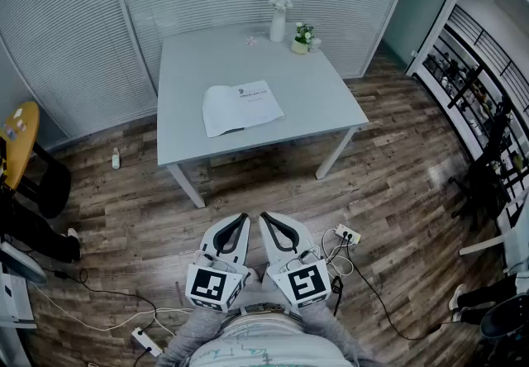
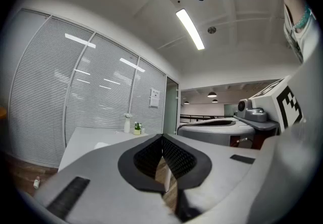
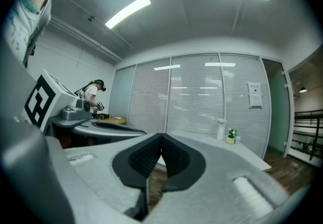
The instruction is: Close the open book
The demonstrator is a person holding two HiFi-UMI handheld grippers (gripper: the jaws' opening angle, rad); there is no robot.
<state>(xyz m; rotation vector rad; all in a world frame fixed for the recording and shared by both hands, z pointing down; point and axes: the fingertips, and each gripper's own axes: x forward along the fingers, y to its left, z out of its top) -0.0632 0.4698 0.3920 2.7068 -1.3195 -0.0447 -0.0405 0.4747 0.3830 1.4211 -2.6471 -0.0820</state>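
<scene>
Wood-plank flooring surrounded a pale counter in the upper middle of the frame, where the open book lay flat, pages up, near a white vase. Well below it, the left hand-held gripper and right hand-held gripper were side by side — both pinched closed, empty.

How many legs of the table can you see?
2. The left leg stands under the near left corner of the tabletop, the right leg under the near right corner. Any far legs would be hidden beneath it.
</scene>
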